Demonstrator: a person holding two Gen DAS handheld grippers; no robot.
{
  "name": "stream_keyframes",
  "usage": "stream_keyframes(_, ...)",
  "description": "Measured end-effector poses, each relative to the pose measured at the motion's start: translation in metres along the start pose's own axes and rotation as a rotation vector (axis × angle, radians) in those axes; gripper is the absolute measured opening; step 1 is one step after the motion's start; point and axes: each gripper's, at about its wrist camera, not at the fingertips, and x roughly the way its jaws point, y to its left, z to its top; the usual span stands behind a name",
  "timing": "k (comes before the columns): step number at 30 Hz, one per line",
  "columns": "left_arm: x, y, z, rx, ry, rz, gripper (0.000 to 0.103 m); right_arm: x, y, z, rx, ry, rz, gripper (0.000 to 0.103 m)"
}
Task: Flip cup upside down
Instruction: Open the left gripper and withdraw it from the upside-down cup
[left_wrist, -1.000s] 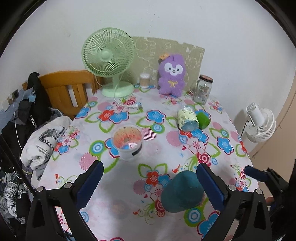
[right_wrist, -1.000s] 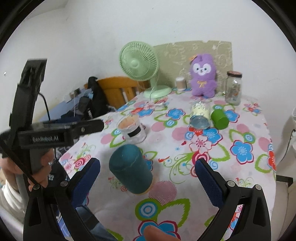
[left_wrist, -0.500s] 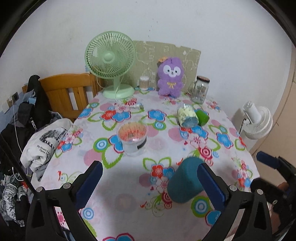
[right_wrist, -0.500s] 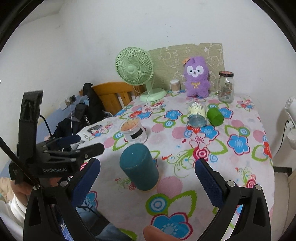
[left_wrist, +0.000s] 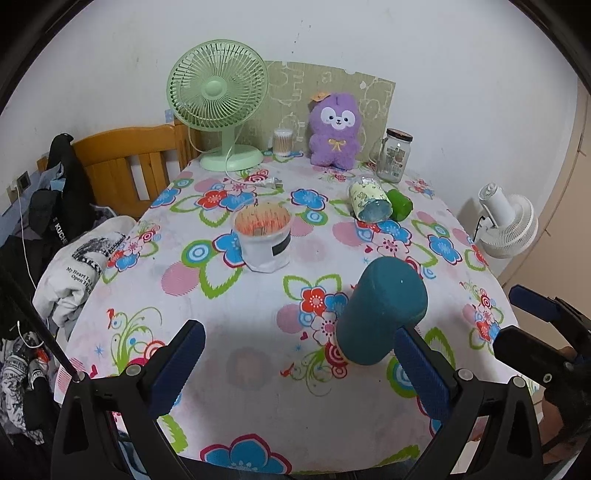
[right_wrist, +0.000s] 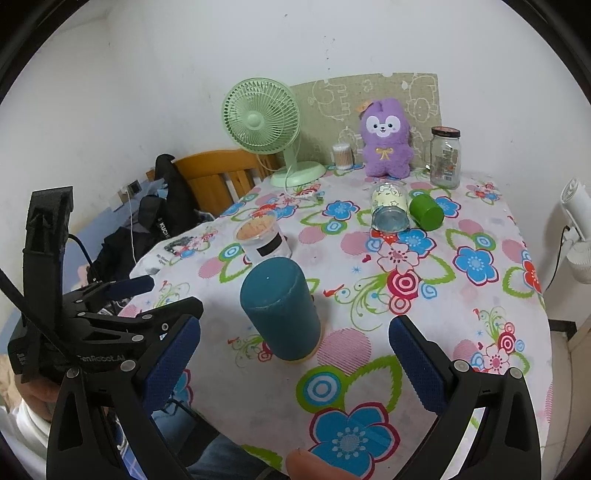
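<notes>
Right wrist view showed the teal cup (right_wrist: 280, 310) upside down at 12 o'clock on the worktop (right_wrist: 480, 295), so both the right gripper (right_wrist: 293, 354) and the left gripper (left_wrist: 295, 365) had their jaws wide open, holding nothing.

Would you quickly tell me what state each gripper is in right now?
Left gripper: open, holding nothing.
Right gripper: open, holding nothing; the teal cup stands on the table beyond it, untouched.

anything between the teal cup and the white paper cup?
Nothing: only bare floral tablecloth between teal cup and white paper cup, clearest in the right wrist view.
</notes>
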Motion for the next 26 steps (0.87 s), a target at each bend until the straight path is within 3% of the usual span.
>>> stream_keyframes(26, -0.0004, 0.0053, -0.0037, -0.011, 0.007, -0.015, 0.103, 0.0073, 0.0079, -0.0058, 0.0, 0.022, 0.01, 0.103)
